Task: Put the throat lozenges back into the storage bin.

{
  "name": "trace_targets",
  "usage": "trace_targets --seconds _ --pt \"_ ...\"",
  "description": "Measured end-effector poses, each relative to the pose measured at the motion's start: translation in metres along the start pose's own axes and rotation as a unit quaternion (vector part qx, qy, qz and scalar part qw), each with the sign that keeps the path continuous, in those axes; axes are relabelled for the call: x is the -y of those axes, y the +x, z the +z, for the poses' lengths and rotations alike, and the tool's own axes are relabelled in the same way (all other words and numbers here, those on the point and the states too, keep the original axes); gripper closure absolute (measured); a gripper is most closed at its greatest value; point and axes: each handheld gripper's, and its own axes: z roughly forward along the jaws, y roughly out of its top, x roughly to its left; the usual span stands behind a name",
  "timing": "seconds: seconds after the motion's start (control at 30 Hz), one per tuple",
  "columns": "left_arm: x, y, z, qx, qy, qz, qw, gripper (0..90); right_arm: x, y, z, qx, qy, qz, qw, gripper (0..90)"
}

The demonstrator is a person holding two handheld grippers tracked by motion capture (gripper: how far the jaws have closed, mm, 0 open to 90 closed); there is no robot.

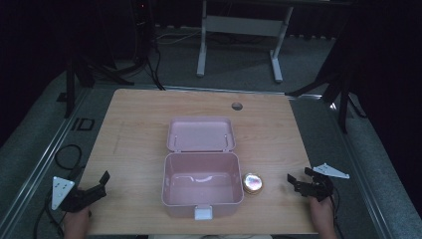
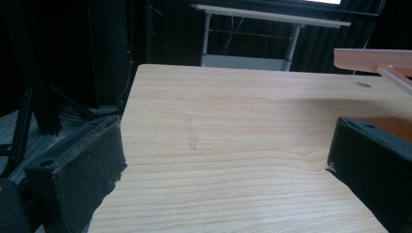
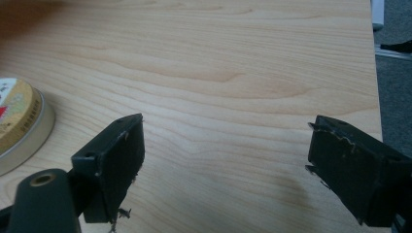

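A pink plastic box (image 1: 201, 186) stands open in the middle of the wooden table (image 1: 139, 124), its lid (image 1: 200, 134) folded back flat behind it. A small round gold tin (image 1: 252, 183) lies just right of the box, and its edge (image 3: 19, 126) sits at the left of the right gripper view. My left gripper (image 1: 102, 183) rests open at the table's near left corner, jaws wide over bare wood (image 2: 223, 160). My right gripper (image 1: 297, 181) is open near the right edge, a short way right of the tin, with nothing between its jaws.
A cable hole (image 1: 237, 106) marks the table's far side. Beyond the table stand a white desk frame (image 1: 239, 35) and dark stands on a grey floor. The box's lid edge (image 2: 374, 60) juts in at the upper right of the left gripper view.
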Motion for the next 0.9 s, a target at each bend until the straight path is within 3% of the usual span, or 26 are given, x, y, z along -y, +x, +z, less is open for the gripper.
trace_targets --seconds 0.07,0.13,0.3,0.4,0.43,0.47,0.67,0.77,0.8,0.83,0.9 --pt "0.000 0.000 0.000 0.001 0.000 0.000 1.0000 0.4 0.000 0.002 0.000 0.015 0.000 -0.004 0.9999 12.8" --pt "0.000 0.000 0.000 0.002 0.000 0.001 1.0000 0.4 0.000 0.003 0.001 0.013 0.008 -0.015 0.9998 12.8" --pt "0.000 0.001 0.000 0.007 0.000 0.001 1.0000 0.4 -0.003 0.007 0.008 -0.046 0.050 -0.061 0.9958 13.1" --pt "0.000 0.001 0.000 0.006 -0.001 -0.001 1.0000 0.4 -0.003 0.007 0.008 -0.080 0.058 -0.076 0.9922 13.4" --pt "0.000 0.001 0.000 0.006 -0.001 -0.001 1.0000 0.4 -0.003 0.007 0.008 -0.080 0.058 -0.076 0.9922 13.4" --pt "0.000 0.001 0.000 0.007 -0.001 -0.001 1.0000 0.4 -0.004 0.008 0.008 -0.108 0.076 -0.104 0.9858 13.4" --pt "0.000 0.001 0.000 0.006 0.001 0.002 1.0000 0.4 -0.008 0.005 0.004 -0.130 0.127 -0.155 0.9711 14.3" --pt "0.000 0.001 0.000 0.005 0.002 0.002 1.0000 0.4 -0.013 0.005 0.001 -0.126 0.159 -0.179 0.9626 14.4" --pt "0.000 0.001 0.000 0.005 0.002 0.002 1.0000 0.4 -0.013 0.005 0.001 -0.126 0.159 -0.179 0.9626 14.4" --pt "0.000 0.001 0.000 0.006 0.001 0.002 1.0000 0.4 -0.017 0.007 -0.001 -0.130 0.185 -0.196 0.9543 14.4" --pt "0.000 0.001 0.000 0.006 0.002 0.002 1.0000 0.4 -0.021 0.008 -0.003 -0.140 0.210 -0.209 0.9448 15.0"
